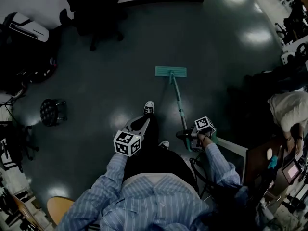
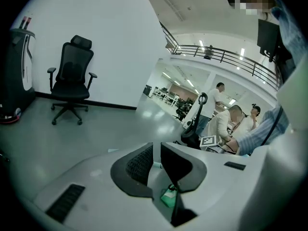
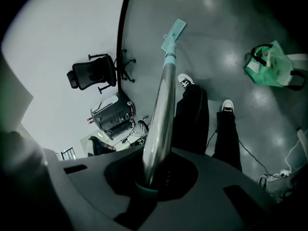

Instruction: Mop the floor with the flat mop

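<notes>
**Mop in the right claw, head flat on the floor ahead**

The head view is dark. My right gripper (image 1: 188, 134) is partly covered by its marker cube, so I read its grip from its own camera. There the right gripper (image 3: 153, 174) is pinched on the shaft of the flat mop (image 3: 162, 105). The pads sit in shadow behind the metal tube, and a teal collar (image 3: 144, 186) rings the shaft right at the jaws. The end of the handle nearest me is cut off by the gripper body.

Seen from above, the flat mop (image 1: 177, 96) has its long axis running away from me, forward and a little left. It goes from the right gripper down to the mop head (image 1: 170, 71), which lies flat on the dark floor (image 1: 110, 81) well ahead of my shoes. The head's long edge lies crosswise to the shaft.

My left gripper (image 1: 142, 123) is off the mop, over my left leg. In its own view the left gripper (image 2: 156, 150) shows its jaws only a thin slit apart with nothing between them. A small green thing (image 2: 168, 196) shows low in that slit, possibly the bag, but I cannot tell.

An office chair (image 2: 71, 78) stands by the wall. A green bag (image 3: 269, 66) lies on the floor. A person (image 1: 288, 110) is cut off at the right edge.
</notes>
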Tool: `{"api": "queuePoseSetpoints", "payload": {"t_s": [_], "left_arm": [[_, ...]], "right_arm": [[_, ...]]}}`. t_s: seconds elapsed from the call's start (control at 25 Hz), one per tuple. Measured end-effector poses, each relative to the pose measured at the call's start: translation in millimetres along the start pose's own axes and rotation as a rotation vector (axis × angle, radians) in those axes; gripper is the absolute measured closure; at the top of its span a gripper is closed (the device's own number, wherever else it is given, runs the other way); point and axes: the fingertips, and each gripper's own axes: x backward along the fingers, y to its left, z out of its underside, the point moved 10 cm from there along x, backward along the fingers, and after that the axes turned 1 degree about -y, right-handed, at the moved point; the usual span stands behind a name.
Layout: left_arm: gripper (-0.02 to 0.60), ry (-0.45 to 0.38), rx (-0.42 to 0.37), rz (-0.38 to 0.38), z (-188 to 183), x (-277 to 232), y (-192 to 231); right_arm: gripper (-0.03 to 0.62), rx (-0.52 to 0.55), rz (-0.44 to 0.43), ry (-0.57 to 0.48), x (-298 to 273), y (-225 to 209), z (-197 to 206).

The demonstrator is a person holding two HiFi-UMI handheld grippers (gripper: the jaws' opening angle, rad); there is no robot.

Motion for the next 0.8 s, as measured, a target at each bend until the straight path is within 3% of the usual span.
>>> {"api": "queuePoseSetpoints", "payload": {"t_s": [0.24, 0.44, 0.8], "left_arm": [[0.529, 0.010, -0.041, 0.035, 26.9, 17.5, -42.6], [0.529, 0.021, -0.073, 0.081, 43.7, 25.1, -69.8], [0.529, 0.044, -0.108, 0.128, 68.1, 41.6, -89.6]], "right_arm": [[0.557, 0.039, 0.099, 0.058, 15.2, -50.5, 82.8], [0.557, 0.031, 0.119, 0.078, 30.9, -95.3, 142.8], [0.557, 0.076, 0.231, 0.143, 57.1, -138.3, 209.9]]}}
